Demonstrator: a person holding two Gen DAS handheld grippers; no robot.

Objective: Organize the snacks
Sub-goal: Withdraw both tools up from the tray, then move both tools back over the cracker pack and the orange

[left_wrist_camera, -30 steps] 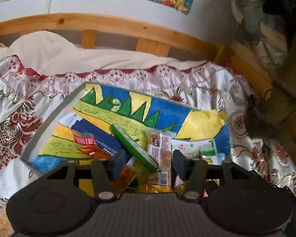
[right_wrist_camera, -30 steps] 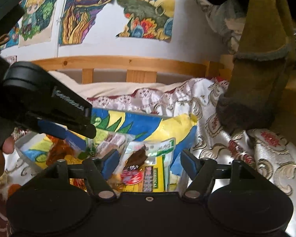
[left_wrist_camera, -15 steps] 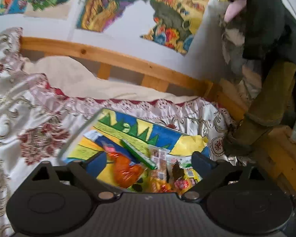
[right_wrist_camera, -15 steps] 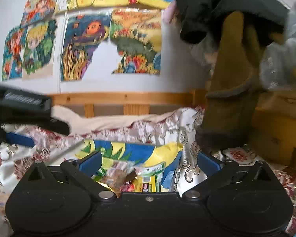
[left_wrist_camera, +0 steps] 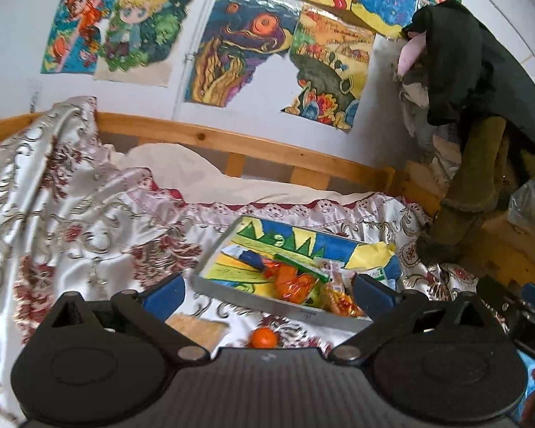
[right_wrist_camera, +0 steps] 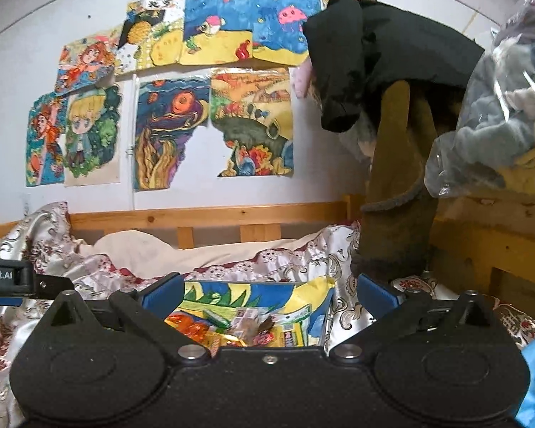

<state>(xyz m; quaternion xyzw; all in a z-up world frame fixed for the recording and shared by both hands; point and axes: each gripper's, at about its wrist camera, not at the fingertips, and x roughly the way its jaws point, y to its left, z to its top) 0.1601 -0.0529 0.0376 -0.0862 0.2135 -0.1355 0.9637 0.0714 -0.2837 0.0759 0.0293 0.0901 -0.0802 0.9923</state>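
A shallow tray [left_wrist_camera: 278, 305] lined with a coloured drawing lies on the flowered bed cover. It holds several snack packets, among them an orange packet [left_wrist_camera: 292, 281] and a green stick [left_wrist_camera: 303, 265]. A small orange round thing [left_wrist_camera: 264, 337] and a flat beige piece [left_wrist_camera: 199, 328] lie on the cover in front of it. My left gripper [left_wrist_camera: 267, 290] hangs back from the tray, jaws still opening, with nothing between them. My right gripper [right_wrist_camera: 269, 292] stands open and empty, above the near side of the tray [right_wrist_camera: 232, 294] and its snacks [right_wrist_camera: 232, 328].
A wooden bed rail [left_wrist_camera: 232, 142] runs behind the cover below a wall of drawings. Dark clothes [right_wrist_camera: 392, 71] and a brown garment [right_wrist_camera: 399, 196] hang at the right. A clear bag of cloth [right_wrist_camera: 499, 107] sits on a wooden frame. The other gripper [left_wrist_camera: 517, 306] shows at the right edge.
Both grippers have drawn back and upward from the tray, and their jaws have spread wide. The snacks stay in the tray, and more of the wall has come into view.
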